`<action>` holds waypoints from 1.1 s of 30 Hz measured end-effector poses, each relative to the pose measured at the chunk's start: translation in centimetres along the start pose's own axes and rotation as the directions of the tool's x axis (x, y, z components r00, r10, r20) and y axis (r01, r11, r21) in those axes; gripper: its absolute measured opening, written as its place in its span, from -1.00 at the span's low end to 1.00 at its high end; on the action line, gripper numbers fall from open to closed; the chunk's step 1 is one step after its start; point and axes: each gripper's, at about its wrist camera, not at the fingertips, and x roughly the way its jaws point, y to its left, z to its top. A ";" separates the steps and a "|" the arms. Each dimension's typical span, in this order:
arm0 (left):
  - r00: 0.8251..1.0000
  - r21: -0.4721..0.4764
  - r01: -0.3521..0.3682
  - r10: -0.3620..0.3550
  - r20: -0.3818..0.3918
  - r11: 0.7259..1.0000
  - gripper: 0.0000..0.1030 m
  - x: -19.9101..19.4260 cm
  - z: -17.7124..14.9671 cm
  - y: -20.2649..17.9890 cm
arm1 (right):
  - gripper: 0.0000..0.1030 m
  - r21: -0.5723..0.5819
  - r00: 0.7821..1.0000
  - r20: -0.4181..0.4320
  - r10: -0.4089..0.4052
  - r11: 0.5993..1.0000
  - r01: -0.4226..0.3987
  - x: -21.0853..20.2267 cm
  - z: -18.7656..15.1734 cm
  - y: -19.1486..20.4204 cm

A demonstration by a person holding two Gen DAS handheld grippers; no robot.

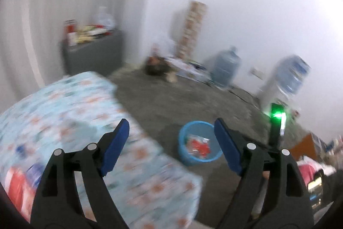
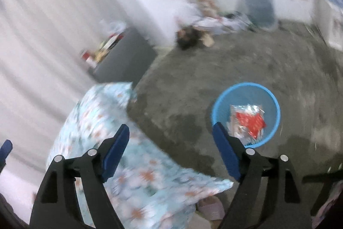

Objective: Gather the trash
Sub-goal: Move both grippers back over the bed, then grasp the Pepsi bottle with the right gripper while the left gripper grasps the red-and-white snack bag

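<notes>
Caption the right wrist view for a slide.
Open hand-held gripper above floor; wrappers lie in blue bin.

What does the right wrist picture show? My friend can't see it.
A blue bin holding red-and-clear wrappers stands on a grey floor, beyond the open, empty right tongs. A flowery blue cloth lies lower left; the picture is blurry.

A round light-blue trash bin [image 2: 246, 90] stands upright and open on the grey floor [image 2: 182, 100] near the floral-covered bed [image 2: 103, 113], with crumpled clear-and-red plastic wrappers [image 2: 246, 119] lying in its bottom
</notes>
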 end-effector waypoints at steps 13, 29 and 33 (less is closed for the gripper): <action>0.899 -0.400 -0.370 0.432 0.074 0.839 0.57 -17.5 -13.5 17.2 | 0.53 -0.302 0.923 -0.297 0.245 0.893 -0.334 -1.3 -6.6 14.3; 0.929 -0.628 -0.328 0.360 -0.080 0.706 0.52 -15.2 -23.3 25.6 | 0.52 -0.353 0.795 -0.565 0.221 0.807 -0.474 4.5 -11.8 27.4; 0.947 -0.668 -0.292 0.303 -0.104 0.685 0.33 -13.3 -24.6 27.1 | 0.49 -0.365 0.772 -0.597 0.217 0.784 -0.503 6.1 -12.6 29.9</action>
